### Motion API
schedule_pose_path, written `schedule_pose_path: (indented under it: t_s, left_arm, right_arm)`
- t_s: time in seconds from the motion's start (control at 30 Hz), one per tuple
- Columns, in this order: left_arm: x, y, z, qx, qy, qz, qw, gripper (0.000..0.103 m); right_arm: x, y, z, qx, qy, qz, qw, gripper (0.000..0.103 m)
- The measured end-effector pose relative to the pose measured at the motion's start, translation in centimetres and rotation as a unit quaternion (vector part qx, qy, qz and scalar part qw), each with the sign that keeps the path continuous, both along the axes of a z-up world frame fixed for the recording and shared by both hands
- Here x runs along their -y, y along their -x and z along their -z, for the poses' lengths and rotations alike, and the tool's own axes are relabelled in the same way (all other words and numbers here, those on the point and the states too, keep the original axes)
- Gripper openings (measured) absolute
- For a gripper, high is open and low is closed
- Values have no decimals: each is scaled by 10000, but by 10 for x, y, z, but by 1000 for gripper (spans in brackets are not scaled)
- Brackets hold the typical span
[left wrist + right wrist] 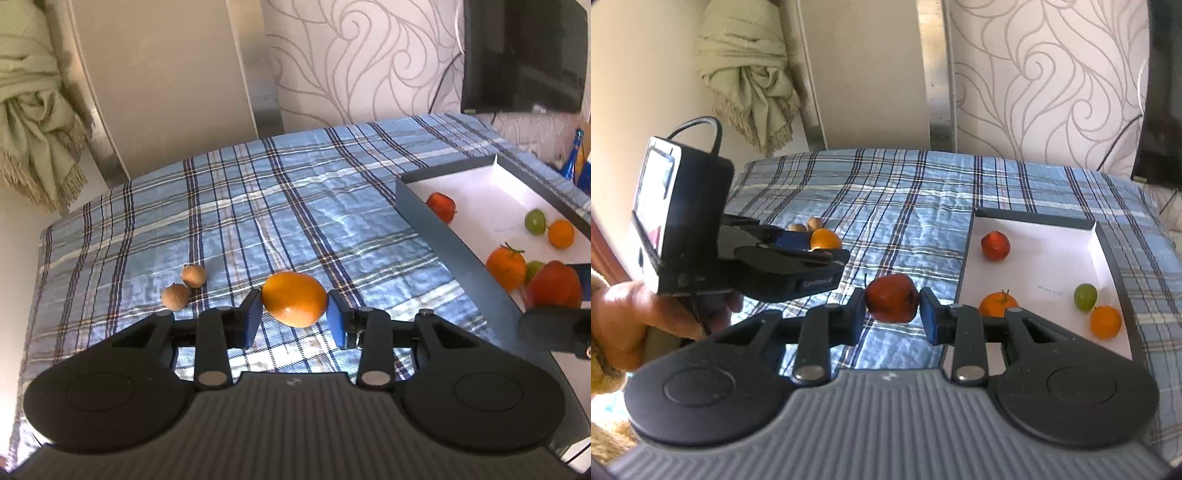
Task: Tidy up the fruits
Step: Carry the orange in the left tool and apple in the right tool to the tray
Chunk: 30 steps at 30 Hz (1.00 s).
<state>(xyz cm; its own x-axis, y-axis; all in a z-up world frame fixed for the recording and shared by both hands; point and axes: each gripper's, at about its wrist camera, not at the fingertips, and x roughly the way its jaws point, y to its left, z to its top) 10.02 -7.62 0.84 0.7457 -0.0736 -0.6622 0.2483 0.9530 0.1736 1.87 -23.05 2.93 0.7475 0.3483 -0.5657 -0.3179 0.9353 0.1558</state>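
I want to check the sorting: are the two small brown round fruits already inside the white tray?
No, the two small brown round fruits lie on the checked blue cloth.

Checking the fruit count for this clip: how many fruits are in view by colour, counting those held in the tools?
Orange: 3 (held orange, stemmed orange, small orange)
Red: 2 (held red fruit, loose red fruit)
Green: 2 (green fruit, half-hidden green fruit)
Brown: 2 (far brown fruit, near brown fruit)
Total: 9
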Motion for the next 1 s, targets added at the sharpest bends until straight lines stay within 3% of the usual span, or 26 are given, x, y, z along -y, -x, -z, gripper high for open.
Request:
schedule_pose_path:
  t_s: [0.27,0.77,1.0]
  left_arm:
    - [21,4,-12,69,-27,127,9999,43]
    - [93,32,-12,316,608,576,9960,43]
    - [117,43,-13,325,629,652,9954,43]
  right_arm:
    - [26,6,-3,66,-272,286,9992,34]
    - [71,32,-6,42,374,513,9980,34]
    - [91,44,-5,47,432,548,9976,34]
